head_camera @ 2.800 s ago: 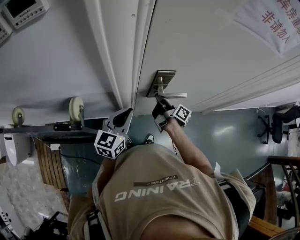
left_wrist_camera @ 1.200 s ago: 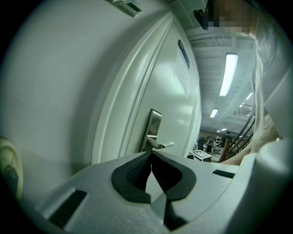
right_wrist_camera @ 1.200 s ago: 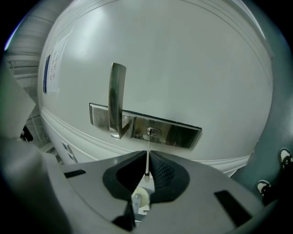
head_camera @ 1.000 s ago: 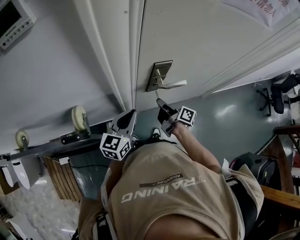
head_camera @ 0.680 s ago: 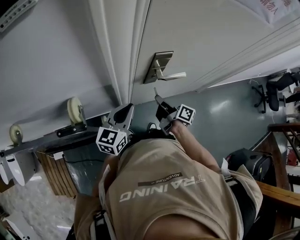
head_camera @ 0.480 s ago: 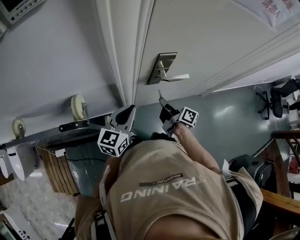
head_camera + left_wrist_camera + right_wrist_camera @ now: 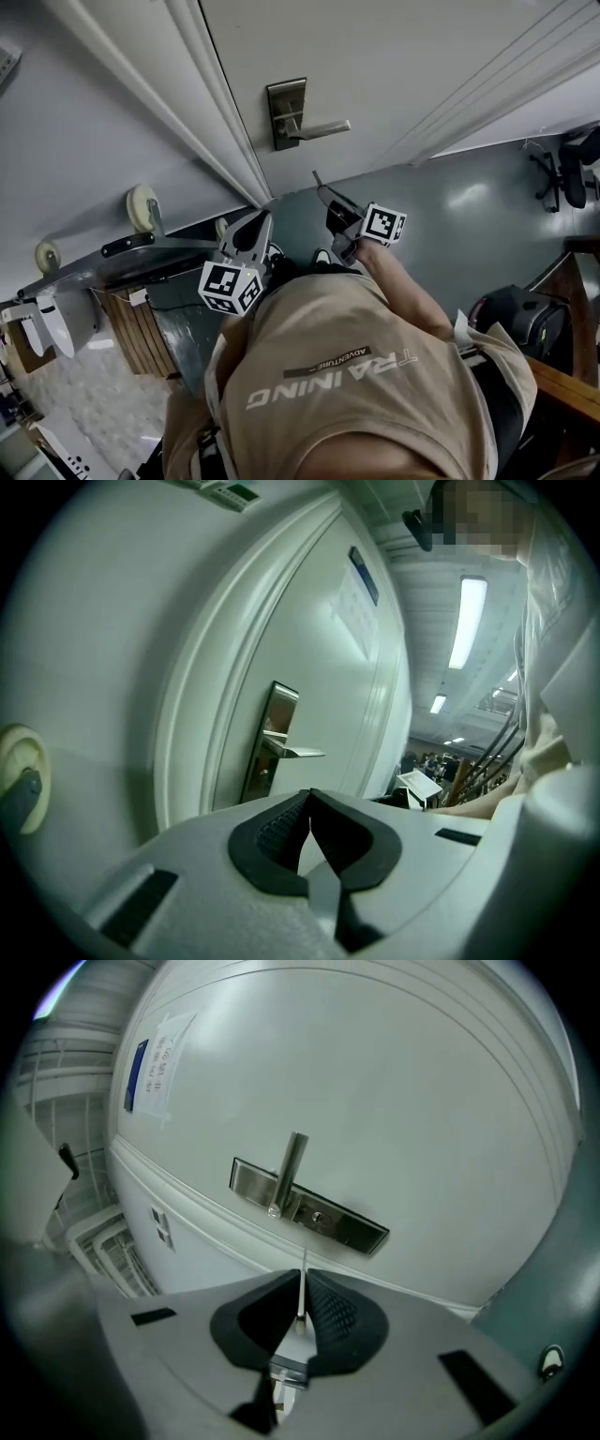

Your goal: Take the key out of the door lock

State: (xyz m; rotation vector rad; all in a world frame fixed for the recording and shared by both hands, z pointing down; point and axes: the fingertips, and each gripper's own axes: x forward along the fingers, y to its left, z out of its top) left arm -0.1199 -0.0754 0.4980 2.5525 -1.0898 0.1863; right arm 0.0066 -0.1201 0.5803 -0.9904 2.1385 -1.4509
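Reading right gripper (image 7: 302, 1274) as clenched on the key (image 7: 304, 1258): pads pinched flat on it, thin blade poking out past the tips, aimed at the door (image 7: 394, 1072). Key out of the lock, clear of the lock plate (image 7: 352, 1227). Head view confirms an air gap between blade tip and plate. Keyhole (image 7: 317, 1215) on the plate, just beside the root of the lever handle (image 7: 291, 1166). Handle sticking out from the plate, untouched by either gripper.

Left gripper (image 7: 310, 797) clenched on itself, pads meeting tip to tip. Held lower and to the left of the right one in head view, near the door frame (image 7: 220, 112), well apart from plate and handle. Plate and handle seen edge-on from there.

Further out: white panelled door, moulding lines running across it. Paper notice (image 7: 150, 1063) with a blue strip stuck on the door face, well apart from the plate; print too small to read. Grey wall left of the frame, caster wheel (image 7: 141, 204) on a metal frame against it. Grey-green glossy floor (image 7: 450, 202) below the door. Office chair (image 7: 570, 167) at far right. Tan shirt (image 7: 356, 375) filling the bottom of head view.
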